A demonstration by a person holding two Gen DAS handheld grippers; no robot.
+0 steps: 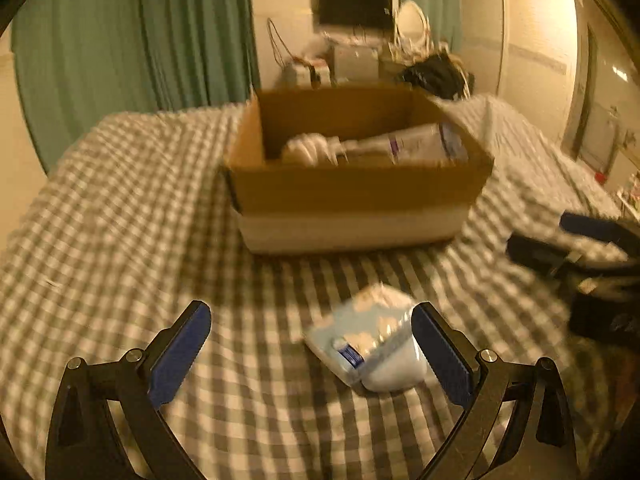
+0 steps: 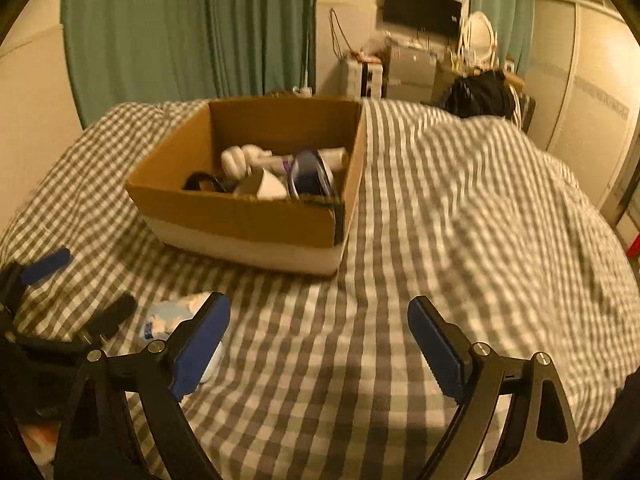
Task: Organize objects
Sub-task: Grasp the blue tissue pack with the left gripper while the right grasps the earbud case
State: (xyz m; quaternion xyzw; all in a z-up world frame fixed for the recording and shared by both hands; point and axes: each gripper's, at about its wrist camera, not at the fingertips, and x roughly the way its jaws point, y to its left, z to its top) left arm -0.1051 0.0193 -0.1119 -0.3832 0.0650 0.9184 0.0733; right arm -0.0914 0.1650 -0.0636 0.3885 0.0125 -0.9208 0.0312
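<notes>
A light blue tissue pack lies on the checked bedspread between my left gripper's open fingers, close to the right finger. In the right wrist view the pack shows partly behind the left finger. An open cardboard box stands beyond it and holds a white bottle and other white items. In the right wrist view the box also holds dark items. My right gripper is open and empty over the bedspread. It shows at the right edge of the left wrist view.
The checked bedspread is rumpled into a mound at the right. Green curtains hang behind the bed. A cluttered desk with a monitor and a dark bag stands at the back.
</notes>
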